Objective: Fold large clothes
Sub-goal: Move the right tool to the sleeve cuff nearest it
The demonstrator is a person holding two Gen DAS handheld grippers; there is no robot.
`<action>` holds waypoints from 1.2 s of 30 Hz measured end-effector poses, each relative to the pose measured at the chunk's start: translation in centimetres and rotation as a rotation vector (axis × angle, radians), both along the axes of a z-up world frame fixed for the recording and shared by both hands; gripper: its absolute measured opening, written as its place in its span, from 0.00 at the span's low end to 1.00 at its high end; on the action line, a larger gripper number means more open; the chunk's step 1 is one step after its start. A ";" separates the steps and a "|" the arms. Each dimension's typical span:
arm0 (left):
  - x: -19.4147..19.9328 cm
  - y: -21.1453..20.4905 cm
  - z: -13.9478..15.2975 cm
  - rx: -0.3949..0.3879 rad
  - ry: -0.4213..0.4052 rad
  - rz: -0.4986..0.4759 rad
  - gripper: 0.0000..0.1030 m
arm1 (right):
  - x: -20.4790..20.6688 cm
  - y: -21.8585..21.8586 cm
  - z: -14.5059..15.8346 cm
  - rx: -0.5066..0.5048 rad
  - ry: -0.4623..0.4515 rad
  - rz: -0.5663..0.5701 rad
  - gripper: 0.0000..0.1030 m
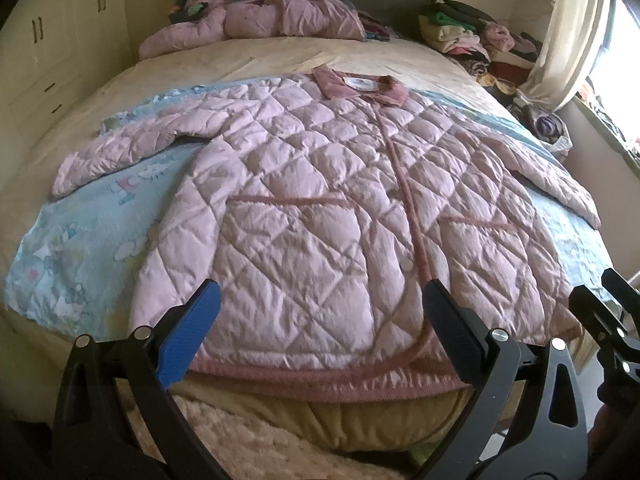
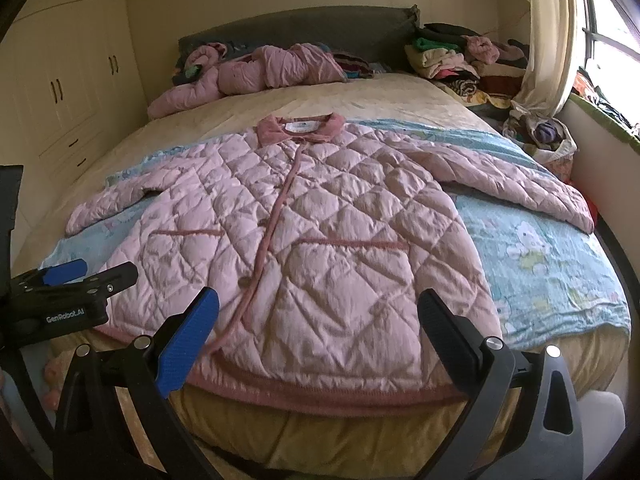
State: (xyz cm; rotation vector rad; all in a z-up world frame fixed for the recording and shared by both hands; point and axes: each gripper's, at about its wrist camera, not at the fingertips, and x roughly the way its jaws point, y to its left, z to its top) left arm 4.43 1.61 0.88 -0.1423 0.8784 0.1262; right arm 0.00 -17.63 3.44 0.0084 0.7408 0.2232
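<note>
Left wrist view puts you at the near edge of the bed [image 1: 256,56], looking along the pink quilted jacket [image 1: 320,184]. It lies flat and front up on a blue printed blanket [image 1: 76,240], its long axis running near to far: hem at the near edge, collar [image 1: 360,86] pointing toward the far headboard. Both sleeves spread sideways, 1 to the left and 1 to the right.

Your left gripper [image 1: 320,304] hovers above the hem with its jaws spread wide, holding nothing. Your right gripper [image 2: 318,310] hangs the same way, wide open and empty, over the hem's right half.

The hem droops a little over the near mattress edge. Bare sheet lies between the collar and a second pink garment [image 1: 256,20] heaped at the far end; blanket shows on both sides of the jacket.

The right wrist view shows the whole right sleeve [image 2: 520,188] reaching the right bed edge, and the left gripper at its left border. The left wrist view shows the left sleeve [image 1: 120,152] better. Piled clothes [image 2: 460,60] crowd the far right corner.
</note>
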 end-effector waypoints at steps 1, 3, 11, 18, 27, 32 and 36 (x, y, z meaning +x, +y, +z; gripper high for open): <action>0.5 0.3 0.2 0.003 -0.001 0.004 0.92 | 0.4 0.1 0.1 0.001 -0.002 0.000 0.96; 1.0 0.4 0.6 0.010 -0.006 0.010 0.92 | 1.0 0.2 0.3 0.005 -0.005 -0.001 0.96; 4.4 0.7 1.9 0.031 -0.016 0.023 0.92 | 3.8 1.1 1.1 0.030 -0.020 0.007 0.96; 7.8 0.3 2.9 0.050 -0.025 0.020 0.92 | 7.2 1.1 2.4 0.062 -0.045 0.000 0.96; 12.1 -0.4 4.5 0.084 -0.051 0.014 0.92 | 11.5 1.1 5.4 0.090 -0.116 -0.013 0.96; 14.6 -1.2 5.9 0.100 -0.072 -0.002 0.92 | 14.1 0.4 7.1 0.128 -0.139 -0.019 0.96; 16.7 -2.1 6.8 0.116 -0.086 -0.018 0.92 | 16.1 -0.7 8.2 0.144 -0.157 -0.044 0.96</action>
